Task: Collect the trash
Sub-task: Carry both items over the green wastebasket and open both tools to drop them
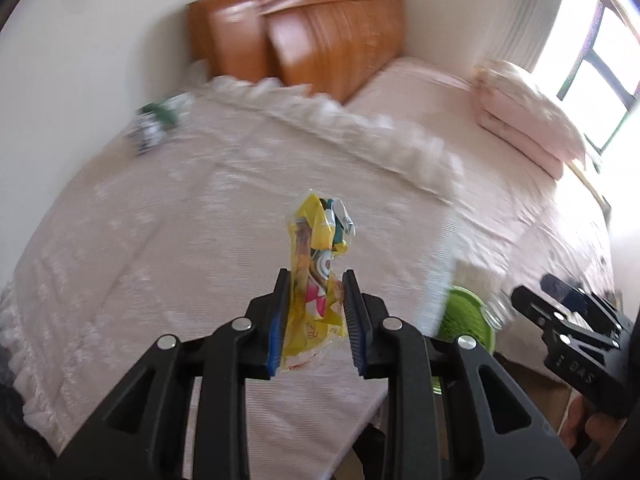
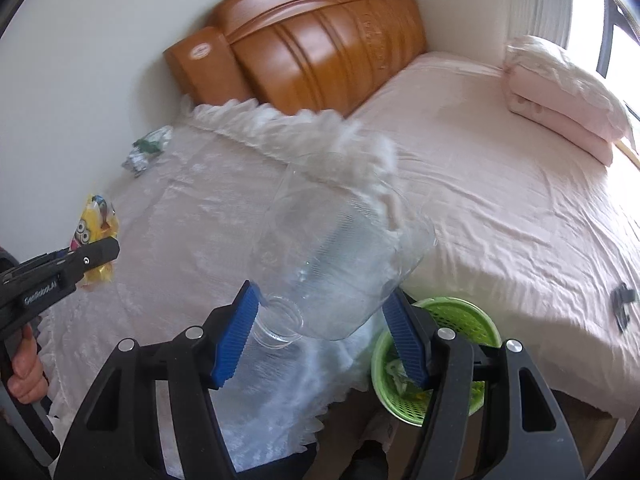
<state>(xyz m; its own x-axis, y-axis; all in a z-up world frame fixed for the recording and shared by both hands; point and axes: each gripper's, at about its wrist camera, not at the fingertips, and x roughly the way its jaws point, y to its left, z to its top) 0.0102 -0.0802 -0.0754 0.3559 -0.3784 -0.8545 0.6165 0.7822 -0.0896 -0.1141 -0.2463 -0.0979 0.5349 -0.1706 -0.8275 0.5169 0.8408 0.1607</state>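
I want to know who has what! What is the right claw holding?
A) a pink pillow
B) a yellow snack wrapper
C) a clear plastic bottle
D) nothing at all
C: the right claw has its blue pads closed on a clear plastic bottle, while the yellow wrapper sits in the left claw.

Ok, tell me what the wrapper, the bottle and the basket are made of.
Wrapper: thin printed plastic film, glossy, by its crinkles and shine.
Bottle: clear plastic, likely; the bed shows through it.
Basket: green moulded plastic, matte, with a mesh wall.
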